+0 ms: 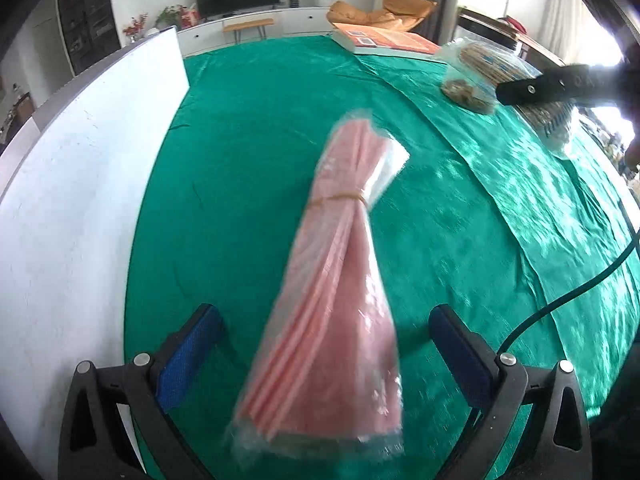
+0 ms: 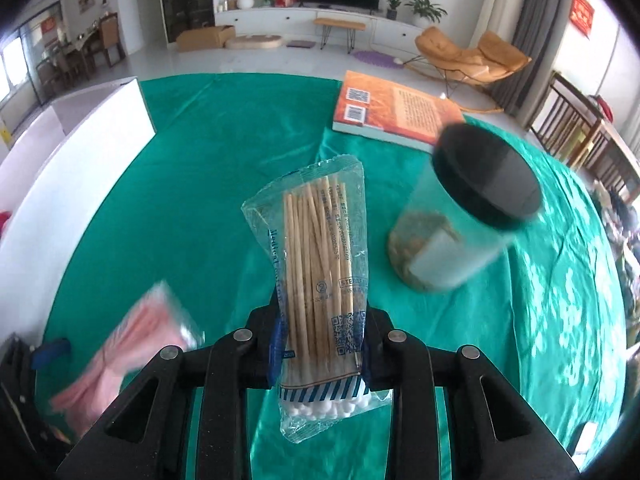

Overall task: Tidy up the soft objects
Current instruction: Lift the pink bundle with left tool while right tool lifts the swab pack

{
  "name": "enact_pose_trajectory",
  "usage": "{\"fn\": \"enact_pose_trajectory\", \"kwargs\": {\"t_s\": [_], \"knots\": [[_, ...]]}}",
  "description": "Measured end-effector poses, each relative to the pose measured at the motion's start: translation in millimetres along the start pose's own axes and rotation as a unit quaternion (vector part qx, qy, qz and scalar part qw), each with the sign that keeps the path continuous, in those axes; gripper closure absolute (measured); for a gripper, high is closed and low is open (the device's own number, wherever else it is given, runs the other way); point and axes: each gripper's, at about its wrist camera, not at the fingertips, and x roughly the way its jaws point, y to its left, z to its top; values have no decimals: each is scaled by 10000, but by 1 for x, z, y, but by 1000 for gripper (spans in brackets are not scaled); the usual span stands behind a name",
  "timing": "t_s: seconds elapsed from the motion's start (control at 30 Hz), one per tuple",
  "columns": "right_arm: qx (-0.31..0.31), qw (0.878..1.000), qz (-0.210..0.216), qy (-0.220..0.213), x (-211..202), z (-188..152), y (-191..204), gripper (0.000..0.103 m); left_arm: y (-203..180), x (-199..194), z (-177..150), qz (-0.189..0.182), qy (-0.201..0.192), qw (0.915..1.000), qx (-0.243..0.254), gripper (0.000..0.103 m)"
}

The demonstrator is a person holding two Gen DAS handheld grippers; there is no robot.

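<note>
On the green-clothed table (image 2: pixel 224 152): two soft packs are in play, plus a jar, a book and a white box.

Right gripper (image 2: pixel 320 344): its fingers are pinching the cotton swab pack (image 2: pixel 320 264) across its lower part, swab tips toward the camera, sticks pointing away. The pack appears lifted off the cloth, though the gap beneath it cannot be judged for certain.

Left gripper (image 1: pixel 324 344): its blue-padded fingers (image 1: pixel 188 352) are spread wide, one on each side of the pink bag bundle (image 1: pixel 336 280), with clear gaps on both sides; nothing is gripped.

Pink bag bundle: lies on the cloth, wrapped in clear plastic and cinched by a rubber band toward its far end. It is blurred in both views.

White box (image 1: pixel 80 208): stands along the left edge of the table. It may be the destination, but that is a guess; its inside cannot be seen.

Jar (image 2: pixel 460 220): clear with a black lid, just right of the swab pack, blurred. Book (image 2: pixel 396 112): orange, flat, at the far side.

Done, as it appears: one soft item picked up.

Left, as it appears: closing on the pink bundle, then setting both packs in their place. No soft item is visibly put away, so the task looks early.
</note>
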Motion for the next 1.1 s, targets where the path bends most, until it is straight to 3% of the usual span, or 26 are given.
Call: {"fn": "enact_pose_trajectory", "kwargs": {"t_s": [0.1, 0.2, 0.3, 0.4, 0.5, 0.53, 0.57, 0.6, 0.63, 0.67, 0.73, 0.77, 0.87, 0.93, 1.03, 1.1], "knots": [[477, 9988, 68, -18, -23, -40, -32, 72, -1, -10, 0, -143, -67, 9999, -37, 0], [1114, 9934, -222, -173, -23, -56, -82, 72, 5, -6, 17, -103, -115, 9995, -289, 0], [1654, 9840, -536, -394, -4, -37, -142, 72, 7, 8, 34, 45, 40, 9993, -364, 0], [1741, 9792, -836, -627, 15, -13, -178, 71, 8, 27, 41, 312, 300, 9986, -302, 1], [1928, 9787, -622, -327, 38, -4, -205, 52, 6, 28, 44, 343, 328, 9986, -250, 3], [1965, 9791, -523, -87, 45, -4, -211, 39, 5, 28, 44, 348, 318, 9986, -219, 5], [1945, 9798, -472, 50, 49, -4, -216, 39, 4, 28, 45, 321, 277, 9990, -172, 10], [1871, 9811, -475, 110, 51, -3, -218, 39, 2, 27, 45, 294, 196, 9993, -109, 15], [1801, 9826, -440, 125, 51, -4, -220, 45, -1, 25, 47, 315, 73, 9995, -34, 38], [1797, 9828, -387, 149, 52, -6, -222, 70, -3, 24, 50, 289, 19, 9996, 39, 73], [1919, 9804, -358, 263, 50, -8, -226, 72, -6, 23, 58, 194, 33, 9998, 15, 75], [1978, 9793, -380, 221, 44, -8, -226, 73, -4, 19, 61, -38, -45, 9999, -137, 75], [2079, 9771, -342, -297, 18, -2, -219, 73, 6, -9, 71, -580, -395, 9958, -586, 75], [1916, 9790, -261, -647, -21, 5, -196, 73, 17, -34, 78, -895, -627, 9902, -868, 75], [1436, 9849, 289, -928, -68, 24, -138, 73, 47, -80, 83, -1118, -990, 9810, -1237, 75], [1126, 9845, 916, -981, -95, 32, -84, 73, 73, -110, 79, -984, -1185, 9780, -1409, 75]]}}
